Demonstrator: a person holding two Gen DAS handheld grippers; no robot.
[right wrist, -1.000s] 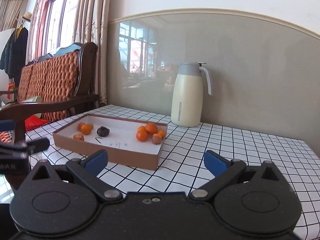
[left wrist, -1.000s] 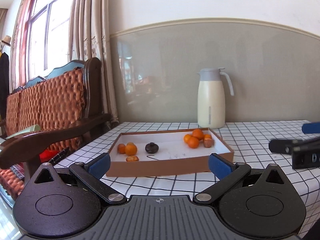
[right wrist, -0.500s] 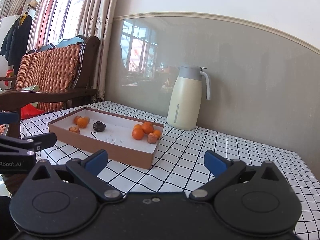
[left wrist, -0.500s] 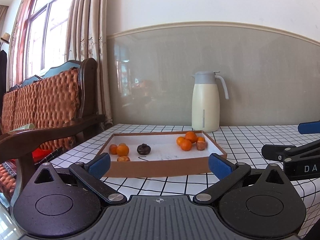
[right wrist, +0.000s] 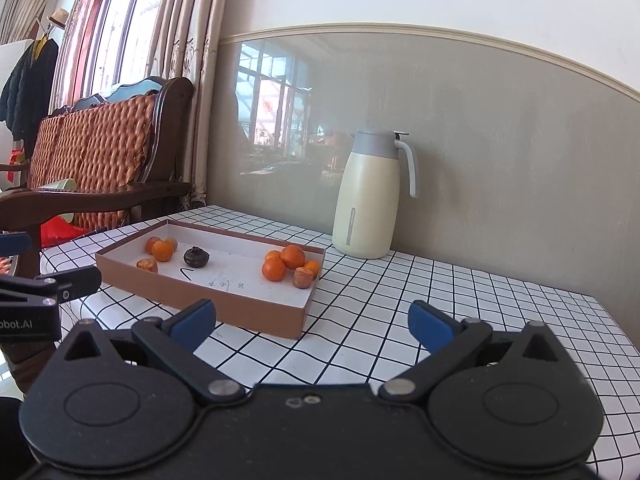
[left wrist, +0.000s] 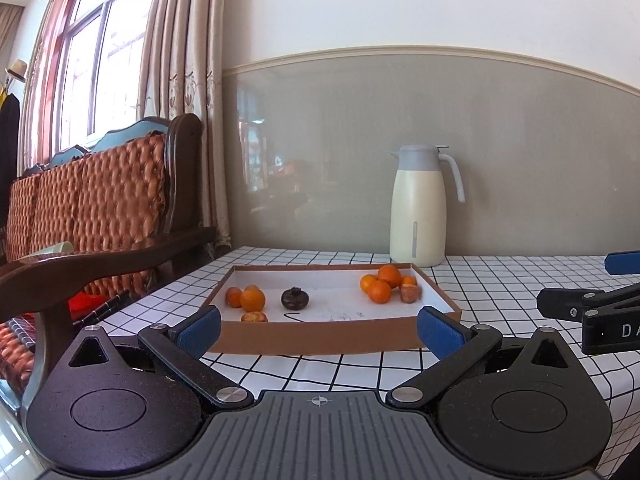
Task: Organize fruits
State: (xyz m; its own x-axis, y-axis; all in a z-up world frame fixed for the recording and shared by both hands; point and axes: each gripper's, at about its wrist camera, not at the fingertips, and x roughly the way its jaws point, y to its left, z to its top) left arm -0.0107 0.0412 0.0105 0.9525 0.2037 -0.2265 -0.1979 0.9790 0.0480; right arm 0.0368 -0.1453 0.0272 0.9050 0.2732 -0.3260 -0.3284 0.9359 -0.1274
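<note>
A shallow brown cardboard tray [left wrist: 320, 338] [right wrist: 224, 300] lies on the checked tablecloth. In it, several small oranges sit in a left cluster [left wrist: 252, 299] [right wrist: 162, 250] and a right cluster [left wrist: 380, 291] [right wrist: 292, 257]. A dark round fruit [left wrist: 295, 298] [right wrist: 196, 257] sits between them. My left gripper [left wrist: 319, 326] is open and empty, just in front of the tray's near wall. My right gripper [right wrist: 312, 320] is open and empty, near the tray's right front corner. Each gripper shows at the edge of the other's view.
A cream thermos jug [left wrist: 418, 206] [right wrist: 366, 196] stands behind the tray by the wall. A wooden armchair with a woven orange back [left wrist: 100, 208] [right wrist: 92, 156] stands left of the table. The table's left edge is close to the tray.
Both grippers have tilted and drawn back slightly, so the tray sits lower and a little farther in both views. The fruits have not moved. Both stay open.
</note>
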